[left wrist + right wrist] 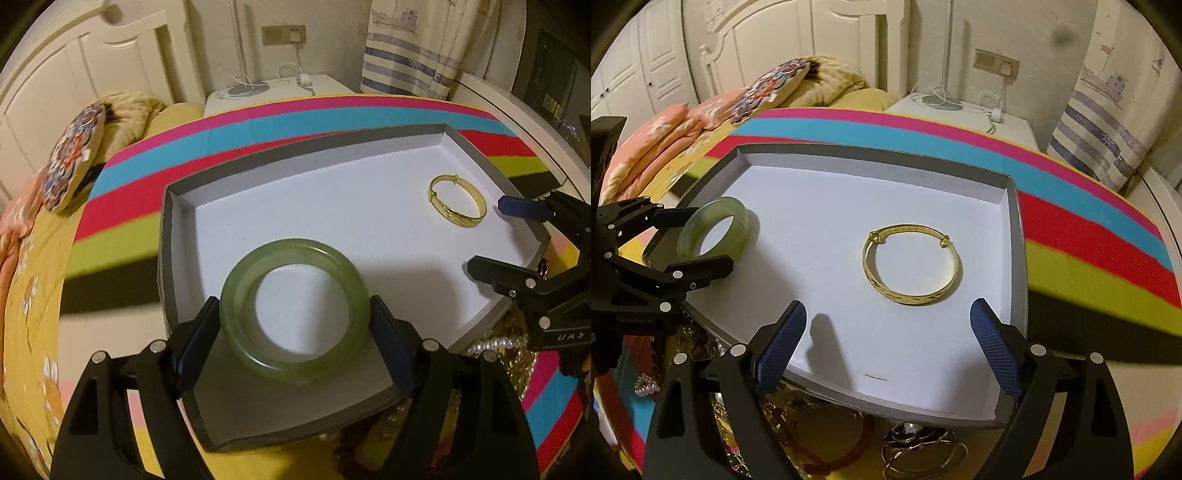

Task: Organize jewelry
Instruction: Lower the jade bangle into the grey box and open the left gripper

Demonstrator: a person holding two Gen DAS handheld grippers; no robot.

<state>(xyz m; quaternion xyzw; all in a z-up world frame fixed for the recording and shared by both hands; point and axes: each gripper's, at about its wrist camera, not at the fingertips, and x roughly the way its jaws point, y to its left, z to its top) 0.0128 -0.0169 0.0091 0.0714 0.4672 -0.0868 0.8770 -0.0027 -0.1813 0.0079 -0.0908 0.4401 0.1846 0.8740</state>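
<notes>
A thick green jade bangle (pixel 236 314) hangs just over the near left part of a grey-rimmed tray (pixel 295 149) with a white floor. My left gripper (pixel 291 306) is shut on the bangle, one blue pad pressed on each side. The right wrist view shows the same green bangle (pixel 686 242) in the left gripper (pixel 709 238) above the tray's (pixel 871 151) left edge. A gold bangle (pixel 912 297) lies flat on the tray floor, right of the middle. My right gripper (pixel 888 306) stands open just short of it with nothing between its pads. The left wrist view has the gold bangle (pixel 460 221) beside the right gripper (pixel 487 234).
Loose jewelry lies piled along the tray's near edge: pearl strands (pixel 646 384), a red cord bracelet (pixel 842 454) and gold-toned bangles (pixel 923 454). The tray rests on a rainbow-striped mat (pixel 1089 229) on a bed. Pillows (pixel 768 92) and a white bedside table (pixel 960 114) stand beyond.
</notes>
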